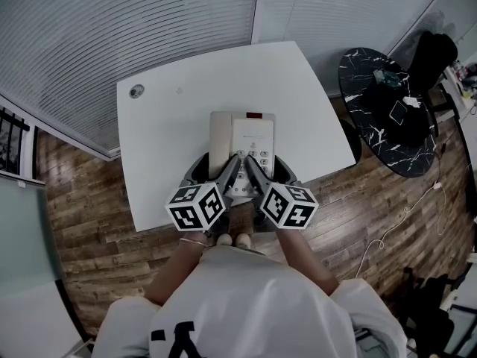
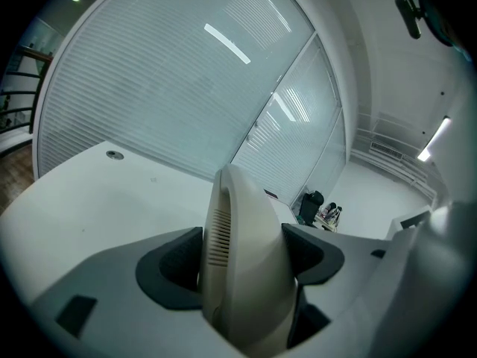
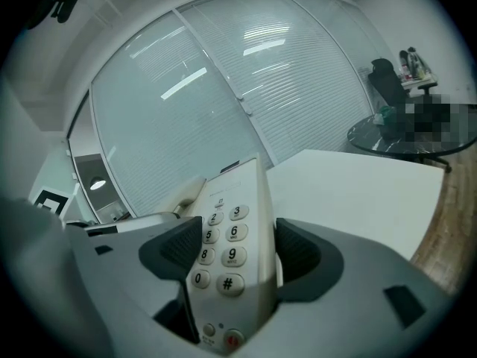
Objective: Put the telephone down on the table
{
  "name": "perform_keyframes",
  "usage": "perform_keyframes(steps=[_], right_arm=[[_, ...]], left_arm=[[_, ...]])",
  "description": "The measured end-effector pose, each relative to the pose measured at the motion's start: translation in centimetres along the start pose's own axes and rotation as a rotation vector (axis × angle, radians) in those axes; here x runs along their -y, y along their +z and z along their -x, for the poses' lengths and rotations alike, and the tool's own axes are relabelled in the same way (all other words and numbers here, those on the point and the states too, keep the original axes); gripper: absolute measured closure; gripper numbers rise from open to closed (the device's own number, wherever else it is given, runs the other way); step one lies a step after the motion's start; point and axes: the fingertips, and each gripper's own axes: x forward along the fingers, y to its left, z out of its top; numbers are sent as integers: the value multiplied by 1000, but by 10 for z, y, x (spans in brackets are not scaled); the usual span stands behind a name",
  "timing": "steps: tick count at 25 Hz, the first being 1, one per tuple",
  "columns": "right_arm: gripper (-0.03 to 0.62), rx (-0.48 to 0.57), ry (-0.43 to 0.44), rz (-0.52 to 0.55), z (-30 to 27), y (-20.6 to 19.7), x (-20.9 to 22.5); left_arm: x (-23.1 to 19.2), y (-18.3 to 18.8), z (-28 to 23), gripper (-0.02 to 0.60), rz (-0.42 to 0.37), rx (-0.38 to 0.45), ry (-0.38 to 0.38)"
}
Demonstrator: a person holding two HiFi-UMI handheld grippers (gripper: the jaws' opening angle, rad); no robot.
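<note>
Over the table (image 1: 164, 125), left gripper (image 1: 232, 173) and right gripper (image 1: 255, 171) clamp the telephone (image 1: 252, 134), hiding its near end

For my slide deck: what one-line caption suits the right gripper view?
Beige push-button telephone gripped at its keypad edge by the right tongs, white table beyond.

My head view looks steeply down from above onto the white table (image 1: 171, 118), far enough back to take in its whole top and the telephone (image 1: 242, 144) at the near edge. The left gripper (image 2: 246, 259) view sits hard against the telephone's handset side and faces across the tabletop to the blind-covered glass wall (image 2: 171, 88); the right gripper (image 3: 235, 250) view, just as near, looks over the keypad toward that wall. All three share telephone and tabletop.
</note>
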Motion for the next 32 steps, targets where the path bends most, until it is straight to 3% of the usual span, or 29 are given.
perform_keyframes(steps=[32], right_arm=[[270,-133,-31,-54,-19,-44,18]], left_arm=[[-31,-39,-10,247,57,-115,85]])
